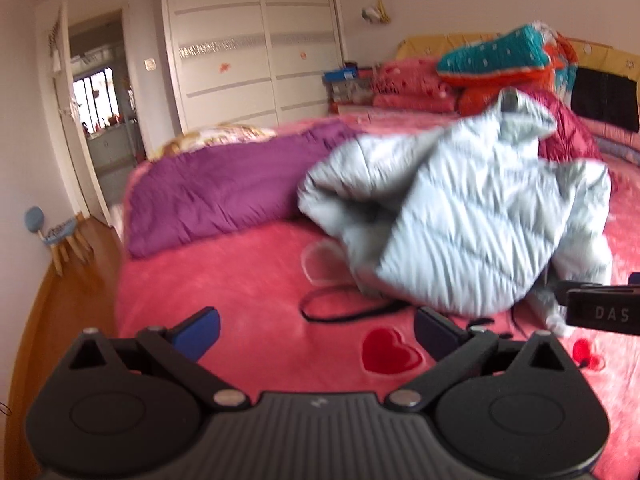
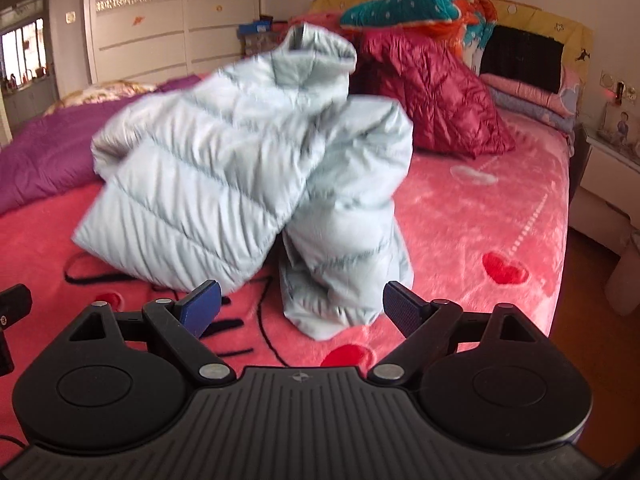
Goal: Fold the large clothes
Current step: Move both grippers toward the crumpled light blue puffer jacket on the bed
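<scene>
Ahead of open right tongs (image 2: 301,307): crumpled jacket (image 2: 248,176).

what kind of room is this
Most likely a home bedroom: a bed with a pink blanket, a wardrobe along the wall, and a nightstand beside the bed. A pale puffer jacket lies bunched on it.

Left gripper (image 1: 316,334): matte black body, ribbed grey central housing, two round side discs, silver pivot screws, blue fingertip pads (image 1: 198,336). Right gripper (image 2: 302,306): same construction, with textured blue pads (image 2: 400,310) and a small compass-like emblem on the ribbing. White lettering "DAS" marks its black side.
</scene>
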